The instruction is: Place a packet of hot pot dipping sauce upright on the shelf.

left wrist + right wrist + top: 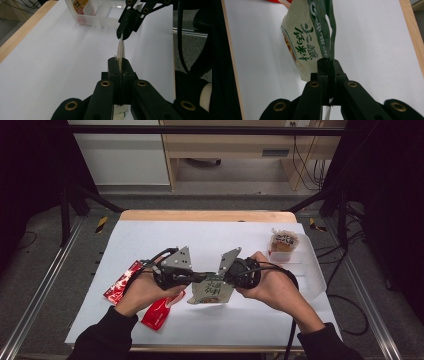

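A cream and green snack packet hangs just above the white sheet, held by its top edge between both hands. My left gripper is shut on that edge from the left. In the left gripper view the jaws clamp the thin edge of the packet. My right gripper is shut on the same edge from the right, and its jaws also appear farther off. In the right gripper view the shut jaws pinch the green strip, and the printed face of the packet hangs to the left.
Two red packets lie under and beside the left hand. A clear plastic box holding a wrapped snack stands at the right back of the sheet. The wooden table edge runs along the far side.
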Available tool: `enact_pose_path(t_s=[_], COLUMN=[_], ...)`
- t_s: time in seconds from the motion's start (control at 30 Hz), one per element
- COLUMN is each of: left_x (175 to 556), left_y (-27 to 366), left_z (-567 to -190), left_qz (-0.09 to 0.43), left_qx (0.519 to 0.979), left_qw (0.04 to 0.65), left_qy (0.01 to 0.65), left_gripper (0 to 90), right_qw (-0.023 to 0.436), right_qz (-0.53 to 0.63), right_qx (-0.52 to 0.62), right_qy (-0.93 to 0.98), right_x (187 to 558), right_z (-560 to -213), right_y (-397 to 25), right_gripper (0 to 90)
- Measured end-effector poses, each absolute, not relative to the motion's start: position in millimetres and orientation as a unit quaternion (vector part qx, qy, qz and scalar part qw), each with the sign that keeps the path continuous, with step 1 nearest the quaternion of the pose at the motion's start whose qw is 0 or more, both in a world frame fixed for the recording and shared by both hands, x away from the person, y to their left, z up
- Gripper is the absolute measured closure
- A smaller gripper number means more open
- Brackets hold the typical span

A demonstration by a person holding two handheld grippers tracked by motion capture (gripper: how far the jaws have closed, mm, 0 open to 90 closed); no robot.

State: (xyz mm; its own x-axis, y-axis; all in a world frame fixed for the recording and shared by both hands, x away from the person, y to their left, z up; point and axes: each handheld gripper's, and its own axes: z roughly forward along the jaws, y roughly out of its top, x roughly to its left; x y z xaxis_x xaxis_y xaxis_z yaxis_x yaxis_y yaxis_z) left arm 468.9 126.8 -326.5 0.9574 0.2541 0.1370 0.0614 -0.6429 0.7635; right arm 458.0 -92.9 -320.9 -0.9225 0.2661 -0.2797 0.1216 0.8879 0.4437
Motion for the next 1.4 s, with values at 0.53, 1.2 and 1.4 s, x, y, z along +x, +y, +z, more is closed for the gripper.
enact_pose_path(t_s=[0.53,1.2,1.4], left_x=[461,460,456], left_y=[164,234,250], left_z=[-337,-406,-419], left_qz=[0.146,0.213,0.240], left_qx=[0.855,0.845,0.832], left_qw=[0.472,0.394,0.382], left_qy=[0.154,0.291,0.322], left_gripper=[37.3,6.9,6.9], right_qw=[0.190,0.220,0.232], right_qz=[0.175,0.189,0.196], right_qx=[0.084,0.105,0.119], right_qy=[0.962,0.951,0.945], right_x=[465,475,477], right_z=[-309,-276,-264], right_y=[-89,-105,-119], right_gripper=[90.0,90.0,90.0])
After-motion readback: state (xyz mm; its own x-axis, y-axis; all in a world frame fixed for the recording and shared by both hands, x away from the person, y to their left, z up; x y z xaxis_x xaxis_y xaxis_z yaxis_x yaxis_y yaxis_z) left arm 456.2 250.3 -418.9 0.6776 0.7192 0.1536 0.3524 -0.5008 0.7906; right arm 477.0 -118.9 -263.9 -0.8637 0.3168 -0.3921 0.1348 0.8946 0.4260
